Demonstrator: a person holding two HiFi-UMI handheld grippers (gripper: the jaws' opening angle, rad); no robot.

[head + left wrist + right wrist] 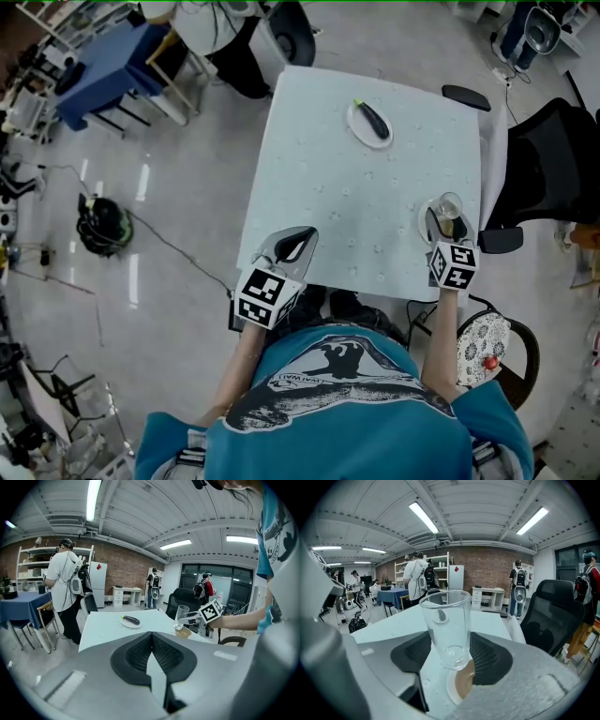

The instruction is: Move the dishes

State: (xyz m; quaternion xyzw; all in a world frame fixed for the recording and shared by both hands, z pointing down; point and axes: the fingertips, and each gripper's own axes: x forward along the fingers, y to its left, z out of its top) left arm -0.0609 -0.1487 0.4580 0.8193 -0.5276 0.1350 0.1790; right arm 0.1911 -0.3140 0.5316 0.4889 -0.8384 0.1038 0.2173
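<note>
Glass (pixel 445 620), upright, is clamped between the pads of the right claw (pixel 449 646) just above the saucer (pixel 457 688) near the worktop (pixel 375 206) edge; the left claw (pixel 152 651) is closed and empty.

A black office chair (pixel 548 164) stands beside the white table (pixel 319 169) (right edge); blue table (pixel 103 66) well apart.

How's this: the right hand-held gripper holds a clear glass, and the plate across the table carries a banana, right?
Not quite: the head view shows a dark eggplant, not a banana, on that plate. The right hand-held gripper does hold the clear glass.
</note>
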